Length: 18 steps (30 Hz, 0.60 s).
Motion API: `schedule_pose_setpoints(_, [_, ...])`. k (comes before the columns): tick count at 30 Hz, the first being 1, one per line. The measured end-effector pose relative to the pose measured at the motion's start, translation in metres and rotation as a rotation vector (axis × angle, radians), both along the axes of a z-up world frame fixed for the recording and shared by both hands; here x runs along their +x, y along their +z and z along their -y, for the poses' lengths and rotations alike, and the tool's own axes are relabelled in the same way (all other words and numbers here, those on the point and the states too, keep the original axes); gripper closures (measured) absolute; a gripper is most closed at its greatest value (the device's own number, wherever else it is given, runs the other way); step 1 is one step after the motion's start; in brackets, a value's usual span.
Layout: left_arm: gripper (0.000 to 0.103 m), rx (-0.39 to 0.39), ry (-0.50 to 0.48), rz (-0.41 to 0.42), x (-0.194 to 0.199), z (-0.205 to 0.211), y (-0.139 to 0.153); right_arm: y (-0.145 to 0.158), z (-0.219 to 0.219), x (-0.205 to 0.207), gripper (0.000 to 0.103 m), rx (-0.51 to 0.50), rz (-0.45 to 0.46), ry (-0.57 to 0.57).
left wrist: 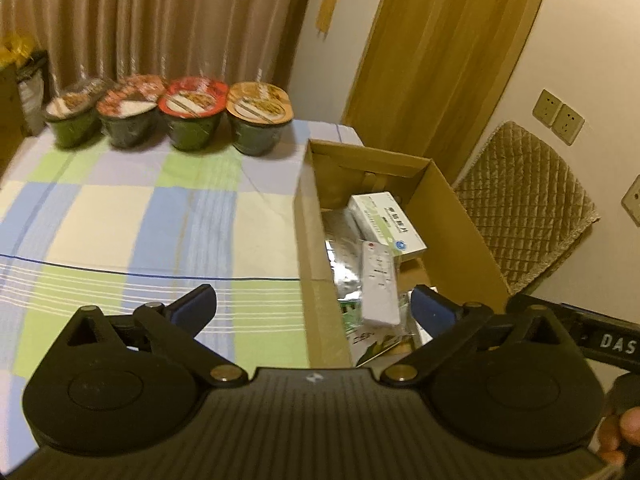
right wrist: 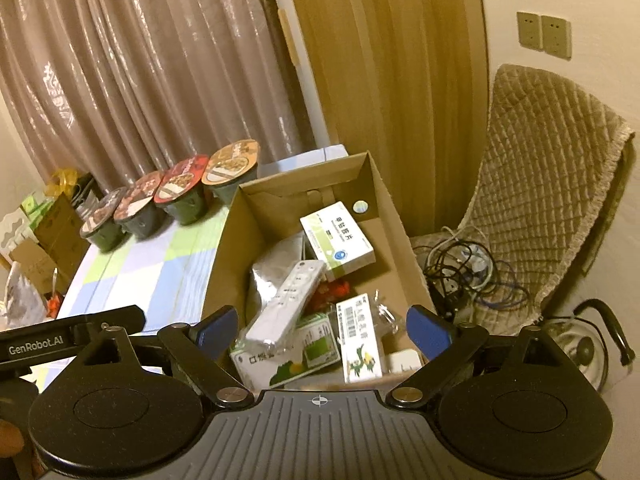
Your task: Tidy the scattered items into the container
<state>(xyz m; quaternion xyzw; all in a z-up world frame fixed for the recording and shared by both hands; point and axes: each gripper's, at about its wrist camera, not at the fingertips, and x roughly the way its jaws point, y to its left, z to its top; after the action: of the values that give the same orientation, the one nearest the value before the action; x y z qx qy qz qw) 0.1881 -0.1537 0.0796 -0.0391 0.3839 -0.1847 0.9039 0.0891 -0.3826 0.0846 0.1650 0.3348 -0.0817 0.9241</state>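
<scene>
With both the left hand-held gripper (left wrist: 314, 306) and right hand-held gripper (right wrist: 320, 332) released and empty above the cardboard box (right wrist: 396, 216), reach forward-left for the noodle bowls (left wrist: 259, 118), gripping one rim squarely.

Four noodle bowls (left wrist: 188, 114), one cardboard box (left wrist: 460, 216), one remote (right wrist: 286, 306), two wall sockets (right wrist: 544, 34)

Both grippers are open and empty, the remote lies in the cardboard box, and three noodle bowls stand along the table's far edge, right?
Not quite: four noodle bowls stand there, as the left wrist view shows. The rest holds: both grippers open and empty, remote in the cardboard box.
</scene>
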Motion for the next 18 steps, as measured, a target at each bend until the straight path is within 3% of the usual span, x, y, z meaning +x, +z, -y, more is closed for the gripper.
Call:
schedule_pose_setpoints(9, [0.001, 0.077, 0.011, -0.011, -0.037, -0.01, 0.016, 0.013, -0.012, -0.038, 0.007, -0.008, -0.027, -0.023])
schedule_pose_setpoints(18, [0.001, 0.094, 0.014, -0.029, -0.073, -0.018, 0.032, 0.028, -0.027, -0.074, 0.007, -0.063, -0.081, -0.021])
